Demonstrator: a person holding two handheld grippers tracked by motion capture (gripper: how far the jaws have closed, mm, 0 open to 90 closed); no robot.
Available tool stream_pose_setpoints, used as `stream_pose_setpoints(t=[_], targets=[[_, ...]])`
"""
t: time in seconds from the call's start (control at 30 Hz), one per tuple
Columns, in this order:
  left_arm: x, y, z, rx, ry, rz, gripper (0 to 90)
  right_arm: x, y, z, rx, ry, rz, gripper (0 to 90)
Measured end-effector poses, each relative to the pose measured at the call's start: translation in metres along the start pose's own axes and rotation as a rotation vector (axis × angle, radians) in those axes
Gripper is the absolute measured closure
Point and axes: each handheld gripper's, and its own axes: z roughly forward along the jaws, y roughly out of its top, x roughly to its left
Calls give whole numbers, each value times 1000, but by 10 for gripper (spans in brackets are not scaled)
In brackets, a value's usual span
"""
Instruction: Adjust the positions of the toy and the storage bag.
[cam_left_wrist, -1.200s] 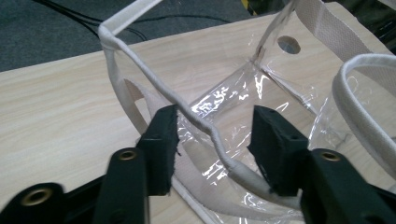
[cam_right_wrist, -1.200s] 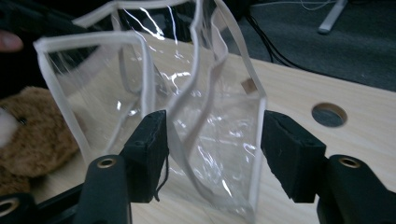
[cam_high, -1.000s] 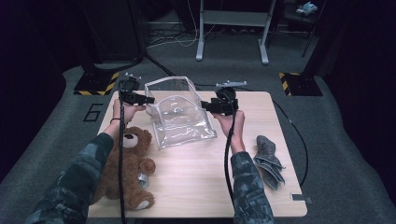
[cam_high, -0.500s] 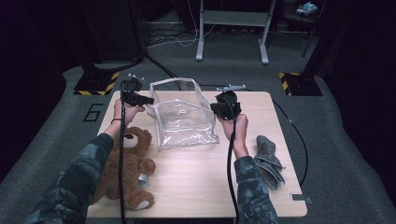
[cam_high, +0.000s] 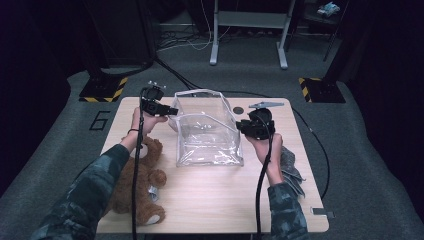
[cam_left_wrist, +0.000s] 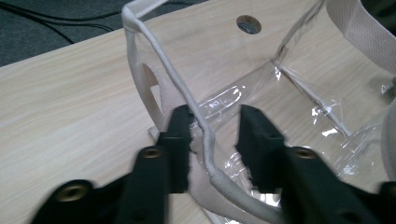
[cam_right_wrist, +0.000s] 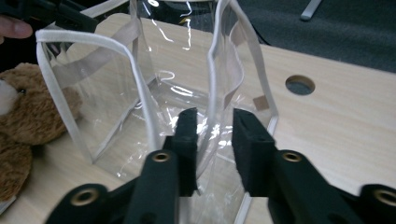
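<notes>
A clear plastic tote bag (cam_high: 207, 135) with white trim stands open in the middle of the table. My left gripper (cam_high: 175, 111) is at the bag's left rim. In the left gripper view the white rim cord (cam_left_wrist: 180, 81) runs between the jaws of that gripper (cam_left_wrist: 215, 123) with a gap beside it. My right gripper (cam_high: 240, 127) is at the bag's right side, and the clear wall (cam_right_wrist: 219, 70) passes loosely between its jaws (cam_right_wrist: 215, 123). Both pairs of jaws have just been opening, and neither presses on the bag.
A brown teddy bear (cam_high: 137, 185) lies at the table's near left, under my left forearm. A grey cloth item (cam_high: 291, 165) lies by the right edge. A round hole (cam_high: 238, 110) sits in the tabletop behind the bag. Cables trail over the floor beyond.
The right gripper has moved toward the near side and slightly right along the bag. The left gripper has shifted a little right. The bag now stands squarer.
</notes>
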Motion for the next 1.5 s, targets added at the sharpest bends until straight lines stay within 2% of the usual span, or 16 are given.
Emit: stream_pose_setpoints(t=[0.1, 0.13, 0.17, 0.27, 0.33, 0.37, 0.4, 0.53, 0.73, 0.93, 0.97, 1.03, 1.13, 1.37, 1.43, 1.5], targets=[[4, 2, -2, -2, 19, -20, 526, 2, 19, 12, 18, 10, -31, 634], [5, 2, -2, 6, 18, -35, 519, 3, 24, 16, 28, 0, -36, 632], [6, 2, 0, 25, 19, -48, 518, 5, 31, 24, 43, 16, -32, 624], [9, 0, 7, 73, 0, -66, 597, 8, 44, 47, 85, -11, -37, 617], [8, -3, 12, 116, 4, -40, 692, 8, 45, 55, 100, -11, -9, 705], [7, -4, 12, 117, 7, -32, 755, 8, 43, 61, 122, -36, -8, 800], [7, -4, 11, 118, -1, -37, 770, 8, 41, 63, 125, -52, -10, 829], [10, -3, 5, 128, -10, -31, 814, -1, 35, 53, 115, -102, 6, 861], [6, 1, -3, 127, -19, -28, 827, -13, 30, 37, 131, -113, 44, 861], [0, -2, -6, 162, -43, -28, 826, -12, 27, 23, 140, -113, 58, 861], [1, -2, -7, 177, -51, -4, 825, -11, 26, 21, 141, -112, 53, 861], [0, -6, -8, 167, -65, -31, 825, -8, 23, 16, 141, -112, 43, 860], [-1, -10, -11, 186, -78, -15, 824, -5, 19, 11, 141, -106, 41, 860], [-5, -20, -15, 204, -70, -13, 817, -4, 5, 11, 127, -81, 39, 849], [-5, -21, -15, 195, -66, -22, 795, -5, 3, 13, 114, -73, 40, 815], [-4, -22, -18, 175, -62, -44, 685, -3, 1, 11, 97, -79, 39, 687]])
